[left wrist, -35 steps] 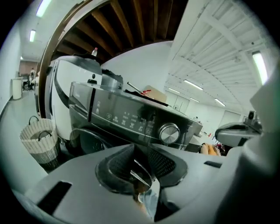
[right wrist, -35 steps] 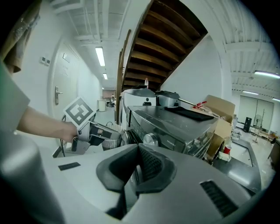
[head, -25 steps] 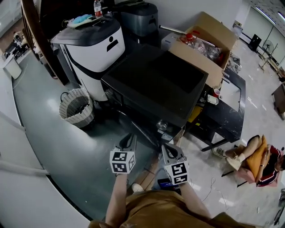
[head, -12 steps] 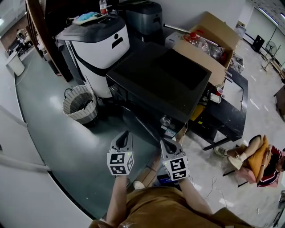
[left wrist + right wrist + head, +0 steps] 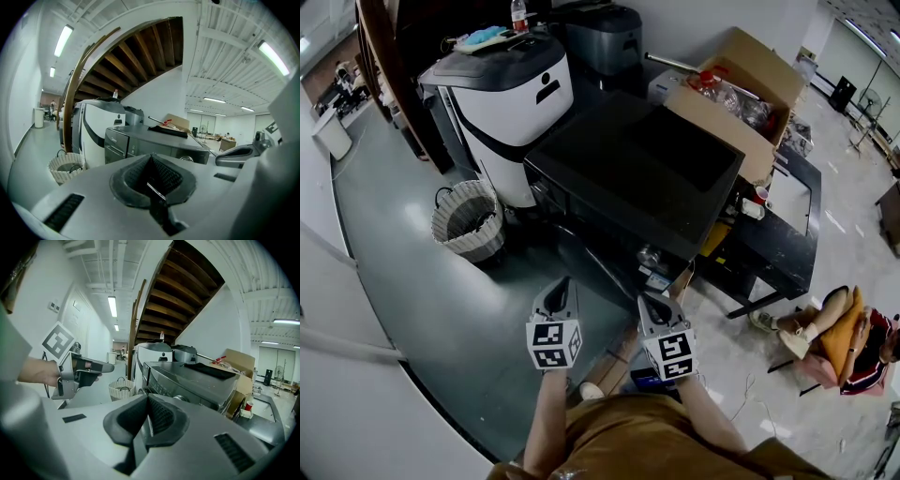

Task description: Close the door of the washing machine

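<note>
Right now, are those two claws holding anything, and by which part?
Nothing is held. The left gripper has just been closing its jaws, and they are shut on nothing; the right gripper has its jaws together, empty too.

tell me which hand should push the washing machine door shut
Left, probably: the left claw, just closed and empty, sits nearest what looks like the open door of the washing machine. The right claw, also shut, is toward its corner.
</note>
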`<state>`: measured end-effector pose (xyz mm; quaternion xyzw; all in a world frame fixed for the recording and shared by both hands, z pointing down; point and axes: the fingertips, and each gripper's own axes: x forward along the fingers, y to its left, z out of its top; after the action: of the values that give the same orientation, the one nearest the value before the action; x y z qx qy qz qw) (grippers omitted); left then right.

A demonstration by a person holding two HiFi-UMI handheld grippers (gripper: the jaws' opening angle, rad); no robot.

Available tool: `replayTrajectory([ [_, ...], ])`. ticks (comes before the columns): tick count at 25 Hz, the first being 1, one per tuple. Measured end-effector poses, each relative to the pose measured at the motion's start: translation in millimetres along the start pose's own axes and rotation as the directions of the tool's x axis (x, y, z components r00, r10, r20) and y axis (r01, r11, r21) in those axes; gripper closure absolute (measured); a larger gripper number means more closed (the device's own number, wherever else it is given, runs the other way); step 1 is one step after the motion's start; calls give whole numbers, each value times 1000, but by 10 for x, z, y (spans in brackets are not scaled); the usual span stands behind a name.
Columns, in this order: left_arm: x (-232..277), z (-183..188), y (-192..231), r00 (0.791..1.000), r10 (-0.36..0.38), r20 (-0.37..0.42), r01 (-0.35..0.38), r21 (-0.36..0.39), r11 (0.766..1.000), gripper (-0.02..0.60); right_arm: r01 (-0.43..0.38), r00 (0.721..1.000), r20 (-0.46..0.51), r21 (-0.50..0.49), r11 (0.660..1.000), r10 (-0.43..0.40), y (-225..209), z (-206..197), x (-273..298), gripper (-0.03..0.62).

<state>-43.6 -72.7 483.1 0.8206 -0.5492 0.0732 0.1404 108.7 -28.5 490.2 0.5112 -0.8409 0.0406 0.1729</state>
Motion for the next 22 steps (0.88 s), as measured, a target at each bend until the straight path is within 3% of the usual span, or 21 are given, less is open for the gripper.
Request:
replayTrajectory([
  [22,8,-68,83,1000,9,-10,-10,-13,1000,555,-9,1000,-7,3,1000,9,22,-45,33,582],
])
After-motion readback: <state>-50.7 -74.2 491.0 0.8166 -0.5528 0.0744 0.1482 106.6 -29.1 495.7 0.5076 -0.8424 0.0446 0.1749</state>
